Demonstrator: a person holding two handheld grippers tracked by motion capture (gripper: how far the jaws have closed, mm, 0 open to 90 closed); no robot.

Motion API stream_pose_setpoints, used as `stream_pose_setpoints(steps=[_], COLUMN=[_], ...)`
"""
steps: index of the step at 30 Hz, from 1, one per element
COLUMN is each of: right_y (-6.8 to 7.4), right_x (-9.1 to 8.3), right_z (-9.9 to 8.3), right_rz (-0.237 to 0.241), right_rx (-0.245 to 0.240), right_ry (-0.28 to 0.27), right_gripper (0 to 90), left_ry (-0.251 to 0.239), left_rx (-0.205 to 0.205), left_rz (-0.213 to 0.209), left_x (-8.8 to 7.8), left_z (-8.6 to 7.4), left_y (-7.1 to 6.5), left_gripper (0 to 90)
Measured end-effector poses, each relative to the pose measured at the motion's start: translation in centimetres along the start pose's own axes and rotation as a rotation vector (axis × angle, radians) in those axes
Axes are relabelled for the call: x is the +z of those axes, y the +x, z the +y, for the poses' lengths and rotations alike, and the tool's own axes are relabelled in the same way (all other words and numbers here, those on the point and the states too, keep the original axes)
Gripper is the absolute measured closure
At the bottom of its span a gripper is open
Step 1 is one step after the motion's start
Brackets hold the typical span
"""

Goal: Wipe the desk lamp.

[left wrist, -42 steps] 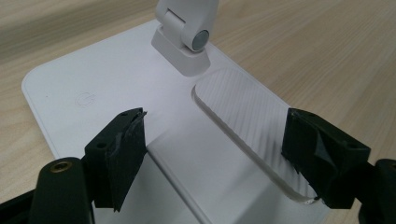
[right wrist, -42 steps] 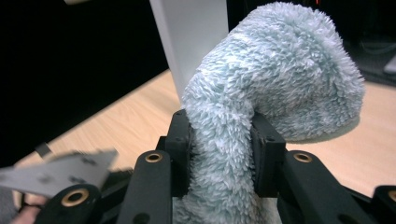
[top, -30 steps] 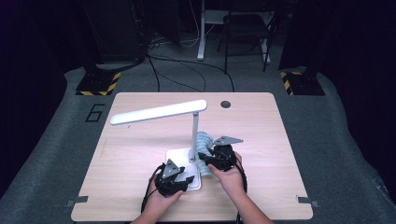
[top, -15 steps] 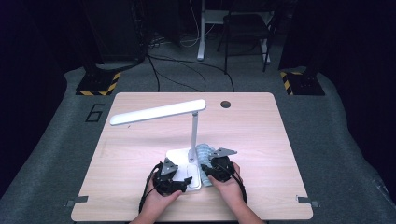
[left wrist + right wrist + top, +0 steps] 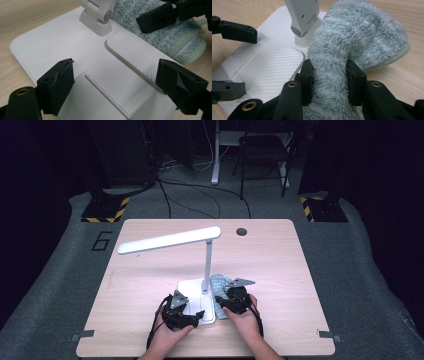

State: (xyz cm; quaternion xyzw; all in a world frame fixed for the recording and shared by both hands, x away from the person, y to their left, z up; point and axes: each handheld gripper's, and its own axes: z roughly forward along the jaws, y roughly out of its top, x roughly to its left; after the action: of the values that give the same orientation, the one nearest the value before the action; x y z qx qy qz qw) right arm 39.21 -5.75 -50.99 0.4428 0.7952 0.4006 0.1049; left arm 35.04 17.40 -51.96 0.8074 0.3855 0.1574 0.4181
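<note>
A white desk lamp stands mid-table, its flat base [image 5: 192, 292] near the front and its long head [image 5: 169, 241] reaching left. A fluffy pale blue-green cloth [image 5: 357, 35] lies against the base's right side. My right gripper [image 5: 329, 72] is shut on a fold of that cloth [image 5: 220, 282]; its jaws have just been opening slightly, but the pads still press into the pile. My left gripper [image 5: 115, 72] hovers low over the base's front [image 5: 62, 42], open. Its jaws have just been opening, and only the white base lies under the gap between them.
The wooden table [image 5: 280, 270] has a round cable hole [image 5: 241, 231] at the back. The lamp's upright post [image 5: 206, 265] rises just beyond both grippers. Black-and-yellow stand feet [image 5: 105, 210] and a chair [image 5: 262, 150] stand on the floor behind.
The right gripper has come down and toward the table's front edge with the cloth in it. The left gripper's jaws have spread apart over the lamp base; that hand stayed put.
</note>
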Motion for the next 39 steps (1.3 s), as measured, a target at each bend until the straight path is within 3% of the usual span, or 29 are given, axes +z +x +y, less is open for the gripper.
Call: stream_pose_setpoints(steps=[5, 13, 18, 21, 23, 25, 26, 28, 32, 37, 39], right_y=[0.3, 0.4, 0.8, 1.1, 1.3, 1.4, 1.4, 1.3, 1.3, 1.0, 0.8], right_x=[-0.1, -0.2, -0.6, -1.0, -1.4, -1.8, -1.9, -2.1, -2.2, -1.8, -1.4], right_z=[0.0, -0.2, -0.5, -1.0, -1.4, -1.8, -1.9, -2.1, -2.3, -1.7, -1.2], right_rz=[0.006, 0.014, 0.018, 0.035, 0.045, 0.057, 0.061, 0.074, 0.079, 0.087, 0.078], right_rx=[0.002, 0.0, -0.018, -0.022, -0.027, -0.033, -0.032, -0.023, -0.023, 0.009, 0.013], right_ry=[0.006, 0.001, 0.01, 0.015, 0.026, 0.031, 0.027, 0.027, 0.022, 0.032, 0.027], right_gripper=[63.6, 63.8, 64.0, 64.6, 64.6, 64.6, 64.6, 64.6, 64.5, 64.6, 64.5], left_ry=[-0.002, 0.004, -0.017, -0.053, -0.029, -0.041, -0.036, -0.028, -0.042, -0.026, -0.04], left_rx=[0.0, 0.009, 0.009, 0.012, 0.02, 0.007, 0.02, 0.0, 0.01, 0.029, 0.015], left_rz=[-0.019, -0.025, -0.025, -0.035, -0.056, -0.039, -0.035, -0.049, -0.041, -0.059, -0.053], left_x=[-0.2, -0.2, 0.0, 0.5, 0.2, 0.3, 0.2, 0.2, 0.3, 0.2, 0.3], left_z=[0.0, 0.1, 0.0, 0.0, 0.1, 0.1, 0.1, 0.2, 0.2, 0.2, 0.1], left_y=[-0.4, -0.3, -0.2, -0.3, -0.5, -0.8, -0.8, -0.8, -0.7, -0.5, -0.6], left_gripper=[25.4, 25.2, 24.2, 24.9, 29.9, 36.1, 36.1, 36.1, 36.2, 36.2, 36.1])
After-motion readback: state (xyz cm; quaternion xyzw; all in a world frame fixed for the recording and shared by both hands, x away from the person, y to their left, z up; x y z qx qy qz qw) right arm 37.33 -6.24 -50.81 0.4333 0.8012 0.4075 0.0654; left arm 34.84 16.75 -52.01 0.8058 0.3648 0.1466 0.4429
